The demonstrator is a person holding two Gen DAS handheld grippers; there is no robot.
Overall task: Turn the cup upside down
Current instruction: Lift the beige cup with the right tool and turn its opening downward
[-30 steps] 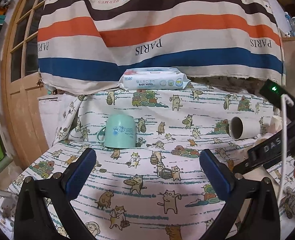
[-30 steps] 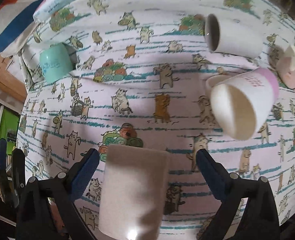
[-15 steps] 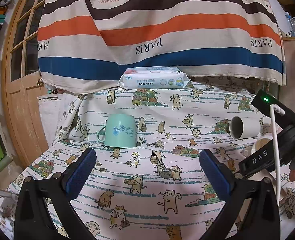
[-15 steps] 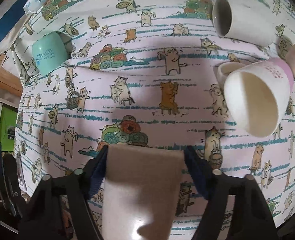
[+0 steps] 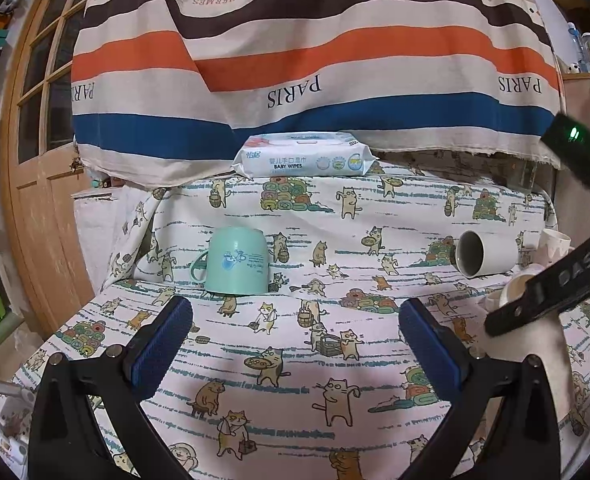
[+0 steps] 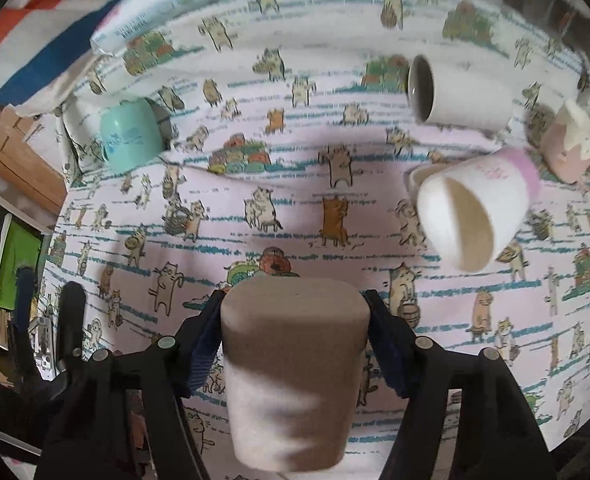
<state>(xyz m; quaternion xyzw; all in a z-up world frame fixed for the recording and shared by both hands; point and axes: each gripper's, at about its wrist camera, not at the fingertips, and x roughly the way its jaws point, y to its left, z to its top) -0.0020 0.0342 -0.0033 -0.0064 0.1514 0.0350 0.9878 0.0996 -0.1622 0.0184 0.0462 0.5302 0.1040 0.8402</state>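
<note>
Right wrist view has the right tool (image 6: 295, 320) clamped on a pale cup (image 6: 291, 376), its blue pads pressed against both sides of the cup just below the flat closed end, which points away from the tool toward the cat-print cloth (image 6: 295, 208) covering the surface. Ahead and to the right of the tool lies a white cup with a lilac band (image 6: 475, 208), on its side with the mouth facing the camera; just beyond it sits a pink mug (image 6: 575, 140). Farther ahead a white cup (image 6: 455, 96) lies on its side, mouth to the left. Far ahead on the left stands a mint mug (image 6: 129, 136), and past it a pack of baby wipes (image 6: 163, 12).

Left wrist view shows the left tool (image 5: 295, 340) spread wide with nothing between its pads — hovering over the cloth, the mint mug (image 5: 237, 260) mouth-down ahead on its left, a striped drape (image 5: 315, 60) behind.
</note>
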